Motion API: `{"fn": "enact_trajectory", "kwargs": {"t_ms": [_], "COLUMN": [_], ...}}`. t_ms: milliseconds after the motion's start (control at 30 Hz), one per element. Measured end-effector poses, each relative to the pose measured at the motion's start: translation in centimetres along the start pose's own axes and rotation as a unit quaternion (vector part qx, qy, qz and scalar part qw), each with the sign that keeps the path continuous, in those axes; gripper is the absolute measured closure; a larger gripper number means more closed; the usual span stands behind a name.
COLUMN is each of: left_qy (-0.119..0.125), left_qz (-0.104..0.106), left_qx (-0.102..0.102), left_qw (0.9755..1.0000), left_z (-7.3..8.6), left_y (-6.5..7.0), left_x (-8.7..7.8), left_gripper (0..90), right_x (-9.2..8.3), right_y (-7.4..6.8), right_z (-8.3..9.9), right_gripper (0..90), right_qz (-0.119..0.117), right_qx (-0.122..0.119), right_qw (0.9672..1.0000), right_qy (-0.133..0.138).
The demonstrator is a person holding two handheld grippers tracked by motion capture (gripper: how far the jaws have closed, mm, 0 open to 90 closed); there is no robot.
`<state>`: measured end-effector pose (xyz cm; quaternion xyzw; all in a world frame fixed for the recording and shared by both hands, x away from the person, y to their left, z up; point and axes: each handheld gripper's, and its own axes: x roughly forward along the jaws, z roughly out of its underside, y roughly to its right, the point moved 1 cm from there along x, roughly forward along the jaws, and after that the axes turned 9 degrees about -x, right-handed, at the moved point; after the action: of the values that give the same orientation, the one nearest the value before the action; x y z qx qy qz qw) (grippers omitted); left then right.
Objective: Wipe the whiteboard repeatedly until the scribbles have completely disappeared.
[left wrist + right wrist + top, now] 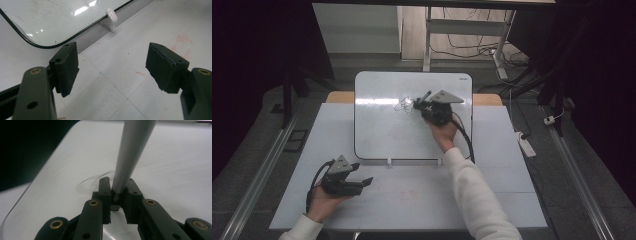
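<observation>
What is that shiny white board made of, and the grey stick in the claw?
The white board with a thin black rim looks like glossy coated whiteboard: lights reflect off it. The smooth grey stick, clamped in the right gripper, looks like matte plastic or metal, likely a pen.

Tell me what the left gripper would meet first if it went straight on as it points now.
Probably the bare table top: the left gripper is open and angled down at it. The whiteboard's edge lies further on, though depth is unclear.
</observation>
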<state>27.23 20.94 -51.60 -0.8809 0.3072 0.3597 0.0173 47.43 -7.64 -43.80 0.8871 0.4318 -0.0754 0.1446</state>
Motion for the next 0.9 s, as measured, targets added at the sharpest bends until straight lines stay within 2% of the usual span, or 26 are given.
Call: {"fn": "enact_trajectory", "kwargs": {"t_ms": [67,100,133,167,200,267,300,333,367,433,467,500,533,567,633,700,733,767,833,867,900], "left_qy": [-0.002,-0.002,-0.001,0.001,0.003,0.005,0.004,0.002,0.000,-0.002,-0.003,-0.002,-0.001,0.001,0.004,0.004,0.003,0.001,-0.001,-0.002,-0.002], "left_qz": [0.000,0.000,-0.001,0.000,0.000,0.002,0.002,0.002,0.002,0.001,0.001,0.001,0.000,0.001,0.001,0.002,0.002,0.002,0.003,0.003,0.002], "left_qx": [0.001,0.003,0.004,0.004,0.004,0.003,0.001,0.002,0.001,0.003,0.005,0.005,0.005,0.004,0.003,0.002,0.002,0.001,0.002,0.003,0.004], "left_qw": [1.0000,1.0000,1.0000,1.0000,1.0000,1.0000,1.0000,1.0000,1.0000,1.0000,1.0000,1.0000,1.0000,1.0000,1.0000,1.0000,1.0000,1.0000,1.0000,1.0000,1.0000], "left_z": [0.0,0.0,0.1,0.1,0.0,0.0,0.0,0.0,0.0,0.0,0.0,0.0,0.0,0.0,0.0,0.0,0.0,0.0,-0.1,-0.1,-0.1], "left_y": [0.0,0.1,0.1,0.2,0.2,0.1,0.1,0.0,0.0,0.0,0.1,0.1,0.1,0.2,0.1,0.0,0.0,-0.1,-0.1,0.0,0.0], "left_x": [0.1,0.0,-0.1,-0.2,-0.2,-0.2,-0.2,-0.1,0.0,0.1,0.1,0.1,0.0,-0.1,-0.2,-0.2,-0.1,0.0,0.1,0.2,0.2], "left_gripper": [27.2,27.2,27.2,27.2,27.2,27.2,27.2,27.2,27.2,27.2,27.1,27.2,27.2,27.2,27.2,27.2,27.2,27.2,27.2,27.2,27.2], "right_x": [0.3,0.3,0.2,-0.2,-0.5,-0.9,-0.9,-0.7,-0.4,0.5,0.7,0.8,0.7,0.5,-0.1,-0.5,-0.5,-0.3,0.5,0.8,1.1], "right_y": [-1.2,-0.9,-0.4,0.6,1.6,2.9,2.8,2.2,1.2,-1.2,-2.0,-2.0,-1.4,-0.6,1.7,3.0,2.9,2.1,0.0,-0.9,-2.0], "right_z": [0.3,0.1,0.0,-0.4,-0.6,-0.9,-0.9,-0.8,-0.6,0.1,0.2,0.0,-0.2,-0.5,-1.1,-1.3,-1.3,-1.2,-0.6,-0.4,-0.2], "right_gripper": [78.0,78.0,78.0,78.1,78.0,78.0,78.0,78.0,78.1,78.0,78.0,78.0,78.0,78.0,78.0,78.0,78.1,78.1,78.0,78.1,78.0], "right_qz": [-0.011,-0.012,-0.003,0.027,0.048,0.060,0.060,0.051,0.029,-0.013,-0.016,-0.013,-0.012,0.008,0.048,0.055,0.056,0.044,0.004,-0.008,-0.015], "right_qx": [-0.027,-0.027,-0.019,-0.013,-0.007,0.025,0.024,0.020,0.013,-0.019,-0.041,-0.050,-0.040,-0.026,0.002,0.034,0.034,0.021,0.003,-0.009,-0.034], "right_qw": [0.9995,0.9995,0.9998,0.9995,0.9988,0.9977,0.9977,0.9984,0.9995,0.9997,0.9989,0.9984,0.9989,0.9996,0.9988,0.9977,0.9977,0.9988,1.0000,0.9999,0.9992], "right_qy": [-0.010,-0.012,-0.006,0.001,0.007,0.017,0.020,0.014,0.007,-0.012,-0.018,-0.023,-0.019,-0.009,0.007,0.017,0.020,0.012,-0.002,-0.007,-0.015]}}
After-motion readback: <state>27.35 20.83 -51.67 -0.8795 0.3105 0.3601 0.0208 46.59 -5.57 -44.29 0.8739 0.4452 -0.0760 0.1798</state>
